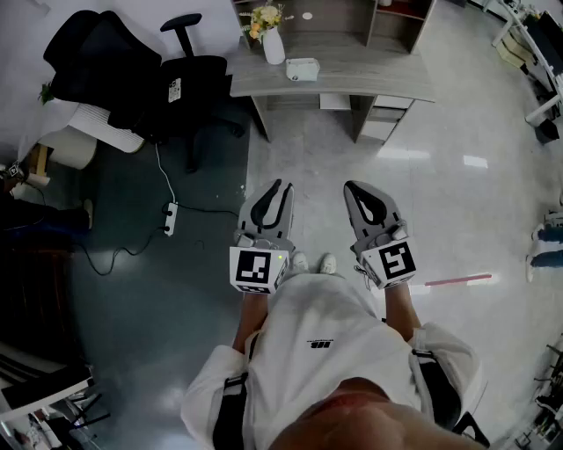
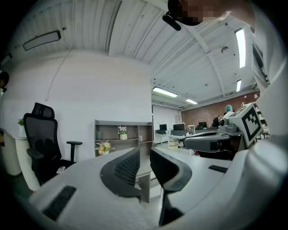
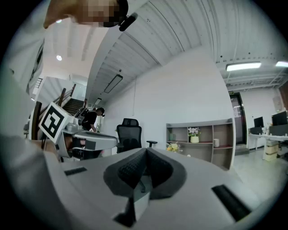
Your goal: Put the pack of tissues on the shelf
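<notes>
The pack of tissues (image 1: 302, 68) is a white box lying on the grey desk (image 1: 369, 81), to the right of a white vase of flowers (image 1: 271, 37). The open shelf (image 1: 345, 19) rises at the back of the desk; it also shows as the shelf (image 2: 111, 130) and the shelf (image 3: 203, 131). Both grippers hang at waist height over the floor, well short of the desk. My left gripper (image 1: 283, 185) (image 2: 144, 157) is open by a narrow gap and holds nothing. My right gripper (image 1: 351, 186) (image 3: 145, 154) is shut and empty.
A black office chair (image 1: 132, 70) stands left of the desk. A power strip (image 1: 170, 218) and its cable lie on the dark floor at the left. A flower pot (image 3: 194, 137) stands in the shelf. Red tape (image 1: 457, 279) marks the pale floor at the right.
</notes>
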Demonstrator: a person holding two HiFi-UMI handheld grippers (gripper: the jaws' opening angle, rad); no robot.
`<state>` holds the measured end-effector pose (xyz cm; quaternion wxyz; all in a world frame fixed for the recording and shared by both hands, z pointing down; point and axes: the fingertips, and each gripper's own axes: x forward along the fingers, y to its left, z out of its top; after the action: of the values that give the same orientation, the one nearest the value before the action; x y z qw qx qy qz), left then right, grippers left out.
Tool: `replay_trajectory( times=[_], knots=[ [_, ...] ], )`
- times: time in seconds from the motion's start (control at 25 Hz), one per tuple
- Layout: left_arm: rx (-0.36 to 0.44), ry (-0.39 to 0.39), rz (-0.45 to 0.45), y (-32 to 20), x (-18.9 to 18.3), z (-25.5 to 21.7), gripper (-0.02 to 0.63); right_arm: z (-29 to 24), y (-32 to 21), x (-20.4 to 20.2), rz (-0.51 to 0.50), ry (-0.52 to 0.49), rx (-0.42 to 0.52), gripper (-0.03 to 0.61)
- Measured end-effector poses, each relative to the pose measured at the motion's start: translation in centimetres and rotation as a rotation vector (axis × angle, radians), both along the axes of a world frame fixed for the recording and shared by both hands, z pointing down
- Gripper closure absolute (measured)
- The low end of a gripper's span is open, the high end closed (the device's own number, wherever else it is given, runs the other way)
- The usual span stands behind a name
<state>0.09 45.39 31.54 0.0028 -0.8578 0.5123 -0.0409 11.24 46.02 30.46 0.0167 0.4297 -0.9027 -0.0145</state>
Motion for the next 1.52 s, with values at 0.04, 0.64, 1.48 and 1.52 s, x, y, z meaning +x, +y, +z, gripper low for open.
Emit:
replay_trajectory(
  times=[0.04,0.64,1.48,1.52],
  knots=[
    [0.001,0.002,0.000,-0.2,-0.4,0.0,0.528,-0.1,-0.2,-0.4,0.005,-0.006,0.006,0.552],
    [0.009,0.030,0.031,-3.5,-7.7,0.6,0.529,1.5,-2.4,-7.1,0.055,0.014,-0.056,0.551],
    [-0.030,0.048,0.071,-9.7,-8.9,2.0,0.529,1.9,-8.0,-8.9,0.065,0.007,-0.036,0.551],
    [-0.029,0.043,0.071,-10.2,-8.8,2.0,0.529,2.0,-8.7,-8.8,0.065,0.010,-0.041,0.551]
  ],
)
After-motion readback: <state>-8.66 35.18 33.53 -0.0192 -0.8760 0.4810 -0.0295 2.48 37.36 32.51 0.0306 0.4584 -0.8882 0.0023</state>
